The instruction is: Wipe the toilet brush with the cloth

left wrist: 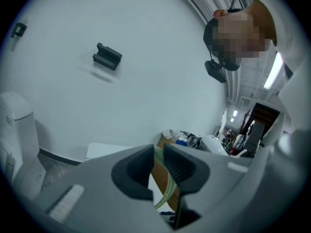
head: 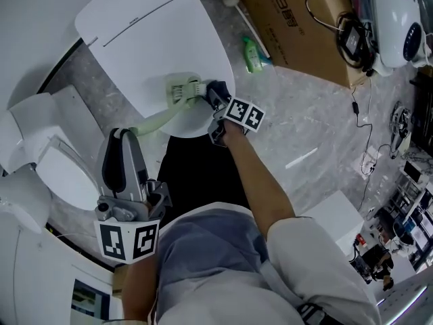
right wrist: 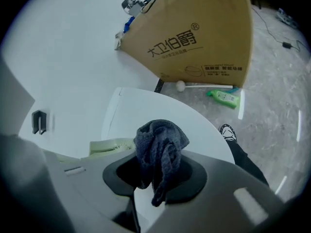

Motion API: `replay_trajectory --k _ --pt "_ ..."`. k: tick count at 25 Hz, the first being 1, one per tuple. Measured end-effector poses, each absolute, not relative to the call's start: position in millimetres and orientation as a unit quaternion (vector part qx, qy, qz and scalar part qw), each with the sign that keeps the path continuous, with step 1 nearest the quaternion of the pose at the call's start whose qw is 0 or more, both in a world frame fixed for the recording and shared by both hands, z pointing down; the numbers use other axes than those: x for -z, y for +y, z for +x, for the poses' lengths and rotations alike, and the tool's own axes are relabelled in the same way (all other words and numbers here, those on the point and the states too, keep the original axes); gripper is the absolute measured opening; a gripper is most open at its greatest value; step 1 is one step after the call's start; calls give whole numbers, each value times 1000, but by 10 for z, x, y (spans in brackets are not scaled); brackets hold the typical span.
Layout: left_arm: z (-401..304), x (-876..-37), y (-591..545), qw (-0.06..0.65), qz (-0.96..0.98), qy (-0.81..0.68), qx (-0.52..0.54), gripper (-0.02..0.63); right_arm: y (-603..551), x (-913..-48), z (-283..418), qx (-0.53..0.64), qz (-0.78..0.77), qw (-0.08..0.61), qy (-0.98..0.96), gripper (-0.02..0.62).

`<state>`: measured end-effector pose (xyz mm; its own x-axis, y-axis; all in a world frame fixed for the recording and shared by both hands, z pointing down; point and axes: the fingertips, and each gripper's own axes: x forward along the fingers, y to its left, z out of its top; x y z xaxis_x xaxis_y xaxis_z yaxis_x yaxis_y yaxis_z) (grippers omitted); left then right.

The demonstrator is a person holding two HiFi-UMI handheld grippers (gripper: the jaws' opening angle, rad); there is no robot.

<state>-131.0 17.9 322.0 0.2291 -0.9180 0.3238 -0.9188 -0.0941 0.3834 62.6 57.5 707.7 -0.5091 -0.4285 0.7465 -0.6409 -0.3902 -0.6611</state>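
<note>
- Holding the toilet brush [head: 164, 118] by its handle end, the left gripper [left wrist: 156, 166] has its jaws pressed in on the thin pale green shaft, so the brush reaches out over the closed toilet lid [head: 128, 42].
- The right gripper [right wrist: 156, 176] pinches a bunched dark cloth [right wrist: 160, 142] between its jaws, with a wad of it standing proud of the tips.
- The brush head [head: 181, 89] lies just beside that cloth. They look very close, but whether they touch is hard to tell from either view.
- The step in hand seems to be the wipe itself, starting at the head end.
- To do it well, lead with the free wad of cloth rather than the hard jaw tips. Press lightly against the bristles and neck, then draw along the shaft toward the left gripper.
- The left grip needs to be firm, since the long handle will likely twist or swing under a sideways push.
- Working over the lid is sensible, because anything shed should land there.
</note>
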Motion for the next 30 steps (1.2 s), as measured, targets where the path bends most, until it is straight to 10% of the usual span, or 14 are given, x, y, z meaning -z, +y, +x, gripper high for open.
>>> replay_trajectory --k 19,30 --pt "-1323 -3215 255 251 743 -620 8 0 968 -7071 444 -737 518 -102 -423 91" --pt "-1327 -3212 245 251 743 -621 11 0 1035 -7019 224 -732 501 -80 -455 89"
